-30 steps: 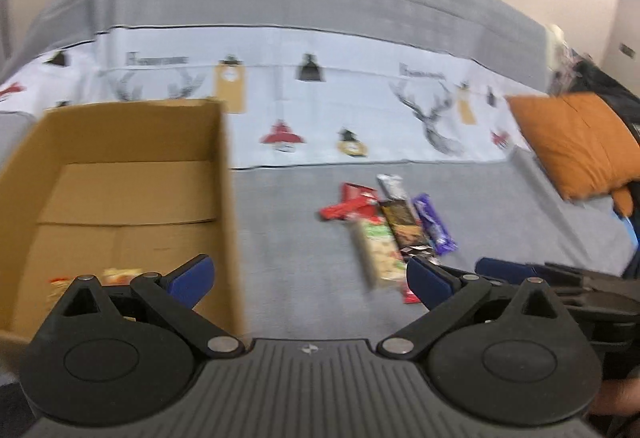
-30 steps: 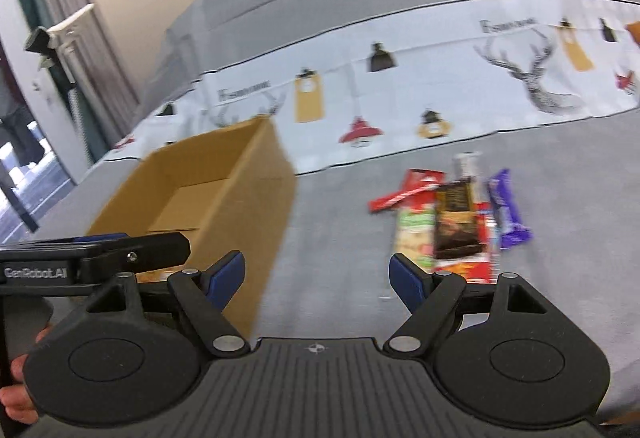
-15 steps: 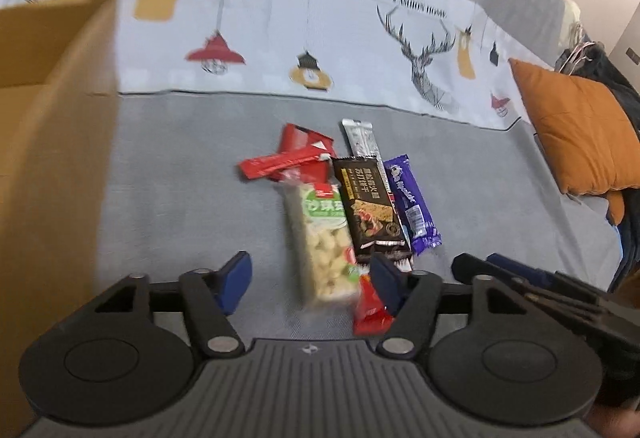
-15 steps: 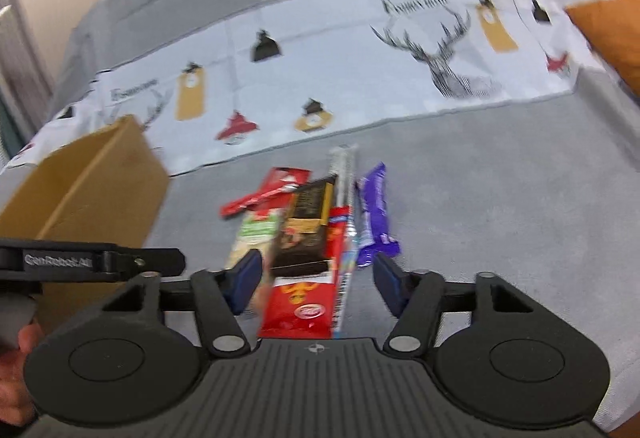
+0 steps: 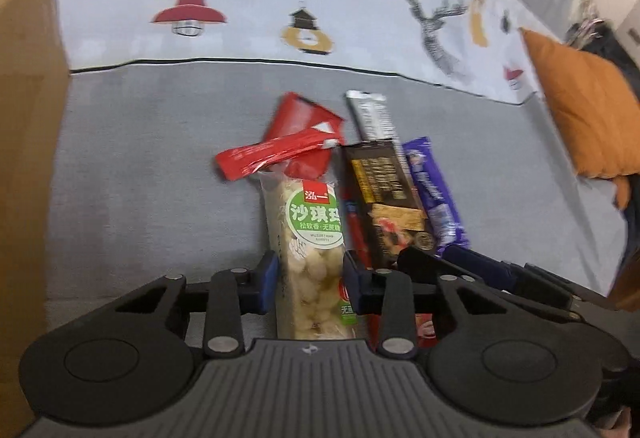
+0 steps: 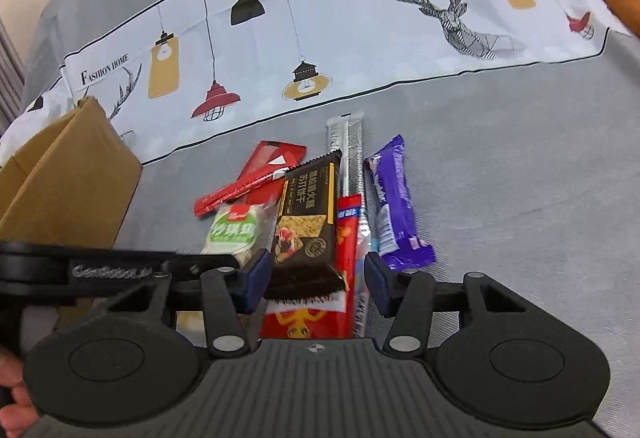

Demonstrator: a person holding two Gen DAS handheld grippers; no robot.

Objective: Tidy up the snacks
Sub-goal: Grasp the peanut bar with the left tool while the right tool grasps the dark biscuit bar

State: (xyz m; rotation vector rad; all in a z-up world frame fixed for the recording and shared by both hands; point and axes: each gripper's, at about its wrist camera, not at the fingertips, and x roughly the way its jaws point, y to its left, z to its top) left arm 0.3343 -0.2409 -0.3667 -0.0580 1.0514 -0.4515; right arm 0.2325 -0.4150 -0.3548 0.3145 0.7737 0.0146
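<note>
Several snack packs lie in a pile on the grey bedspread. My left gripper (image 5: 308,280) has its jaws close on both sides of the clear rice-puff pack with a green label (image 5: 314,250). My right gripper (image 6: 316,280) is open, its jaws on either side of the black cracker pack (image 6: 308,222) and the red pack (image 6: 346,238) beneath it. A purple bar (image 6: 394,206), a silver stick (image 6: 352,142) and a red stick pack (image 6: 240,190) lie around them. The cardboard box (image 6: 68,178) stands at the left.
An orange cushion (image 5: 584,110) lies at the right on the bed. The box wall (image 5: 28,118) fills the left edge of the left wrist view. A white patterned band of the bedspread (image 6: 340,34) runs behind the snacks.
Both grippers have moved from near the box down to the snack pile. The left jaws have narrowed around the rice-puff pack; the right jaws have narrowed around the black pack.
</note>
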